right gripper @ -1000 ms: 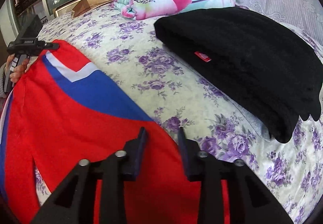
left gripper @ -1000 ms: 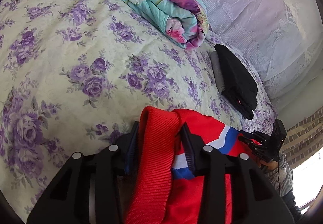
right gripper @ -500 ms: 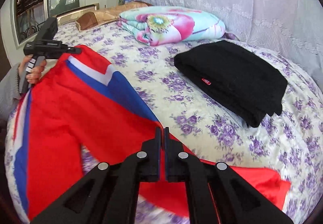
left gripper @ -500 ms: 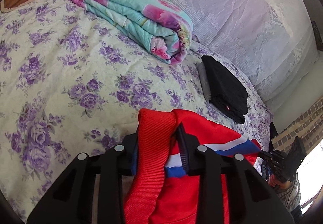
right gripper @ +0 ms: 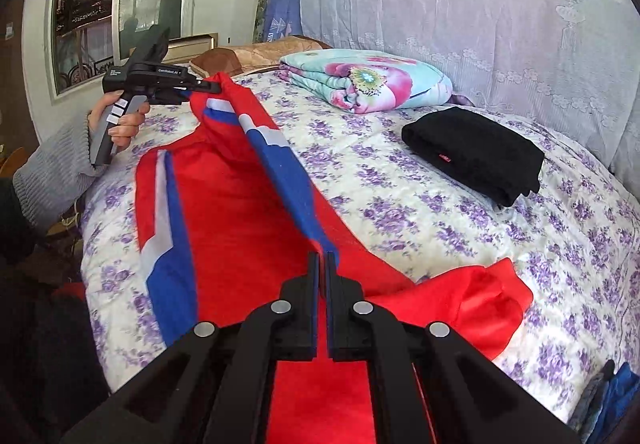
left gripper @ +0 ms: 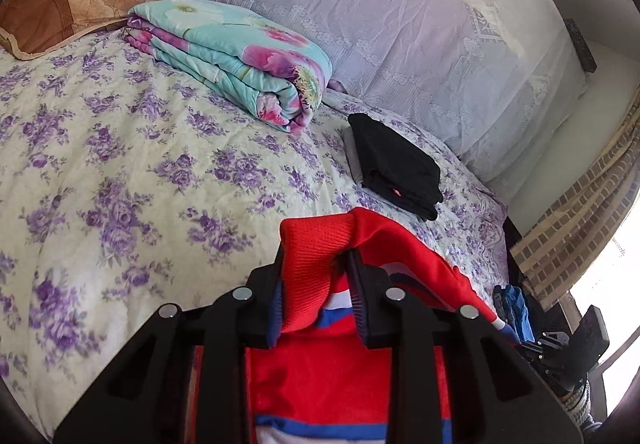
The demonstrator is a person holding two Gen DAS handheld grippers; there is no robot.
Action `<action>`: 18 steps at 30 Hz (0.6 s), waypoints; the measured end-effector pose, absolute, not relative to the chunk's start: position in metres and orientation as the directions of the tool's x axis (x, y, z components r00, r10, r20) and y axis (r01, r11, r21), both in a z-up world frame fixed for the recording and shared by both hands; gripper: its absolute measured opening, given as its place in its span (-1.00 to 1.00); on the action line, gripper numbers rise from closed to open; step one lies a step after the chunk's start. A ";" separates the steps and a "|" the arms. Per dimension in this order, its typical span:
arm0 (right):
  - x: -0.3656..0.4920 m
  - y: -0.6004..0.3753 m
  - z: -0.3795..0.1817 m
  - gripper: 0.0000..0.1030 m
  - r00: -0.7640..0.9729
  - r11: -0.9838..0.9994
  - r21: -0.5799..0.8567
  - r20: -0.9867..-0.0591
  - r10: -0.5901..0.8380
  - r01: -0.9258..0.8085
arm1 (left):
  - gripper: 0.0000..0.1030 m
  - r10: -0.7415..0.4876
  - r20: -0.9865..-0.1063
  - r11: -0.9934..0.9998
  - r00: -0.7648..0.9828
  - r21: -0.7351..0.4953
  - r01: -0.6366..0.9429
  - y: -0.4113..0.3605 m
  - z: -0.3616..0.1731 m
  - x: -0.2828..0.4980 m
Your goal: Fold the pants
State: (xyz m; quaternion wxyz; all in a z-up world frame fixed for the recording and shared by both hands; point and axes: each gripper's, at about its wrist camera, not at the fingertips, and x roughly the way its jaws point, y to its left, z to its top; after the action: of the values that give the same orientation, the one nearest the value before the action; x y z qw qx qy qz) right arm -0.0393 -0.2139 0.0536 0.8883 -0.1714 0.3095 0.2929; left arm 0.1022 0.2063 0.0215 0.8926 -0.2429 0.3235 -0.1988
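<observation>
The red pants [right gripper: 240, 204] with blue and white side stripes are stretched above the flowered bed [right gripper: 400, 204]. My left gripper [left gripper: 316, 264] is shut on the ribbed red waistband [left gripper: 316, 244]; it also shows in the right wrist view [right gripper: 208, 86], held high at the far left. My right gripper [right gripper: 323, 260] is shut on the blue-striped edge of a leg [right gripper: 296, 180]. The other leg end [right gripper: 480, 300] lies crumpled on the bed at the right.
A folded black garment [right gripper: 476, 152] lies on the bed to the right, also in the left wrist view [left gripper: 396, 164]. A rolled floral quilt [right gripper: 368, 80] and a brown pillow [left gripper: 72, 8] sit near the lace-covered headboard [right gripper: 480, 12]. The bed's edge is at the left.
My right gripper closed on the pants leg and both grippers rose, lifting and stretching the pants over the bed. The left stayed shut on the waistband.
</observation>
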 end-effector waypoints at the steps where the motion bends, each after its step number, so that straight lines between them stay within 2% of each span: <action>1: -0.048 -0.212 0.050 -0.95 0.632 0.769 -0.113 -0.650 0.422 -0.629 | -0.43 -0.504 -0.488 0.810 0.713 -0.553 0.194 0.208 0.020 0.093; 3: -0.065 -0.211 0.041 -0.95 0.619 0.772 -0.083 -0.654 0.435 -0.631 | -0.32 -0.489 -0.507 0.820 0.709 -0.545 0.176 0.214 0.013 0.074; 5: -0.079 -0.210 0.032 -0.95 0.609 0.773 -0.065 -0.659 0.442 -0.632 | -0.12 -0.474 -0.539 0.825 0.697 -0.549 0.136 0.222 0.002 0.058; 7: -0.091 -0.211 0.022 -0.95 0.599 0.777 -0.042 -0.664 0.448 -0.628 | -0.05 -0.466 -0.577 0.827 0.670 -0.554 0.099 0.228 -0.012 0.042; 10: -0.102 -0.213 0.008 -0.95 0.593 0.787 -0.028 -0.674 0.441 -0.617 | -0.02 -0.443 -0.615 0.822 0.653 -0.569 0.021 0.242 -0.027 0.020; 14: -0.109 -0.215 -0.002 -0.95 0.586 0.790 -0.015 -0.679 0.442 -0.613 | -0.01 -0.518 -0.558 0.723 0.649 -0.690 -0.016 0.258 -0.032 -0.002; 18: -0.111 -0.214 -0.003 -0.95 0.596 0.790 -0.024 -0.670 0.442 -0.612 | -0.01 -0.545 -0.546 0.707 0.636 -0.707 -0.001 0.241 -0.023 0.003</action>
State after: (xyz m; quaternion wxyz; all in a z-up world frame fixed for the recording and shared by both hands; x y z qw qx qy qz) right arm -0.1113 -0.2145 -0.0027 0.8844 -0.1269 0.3361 0.2979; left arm 0.0026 0.2414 -0.0234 0.8353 -0.3464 0.3946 -0.1628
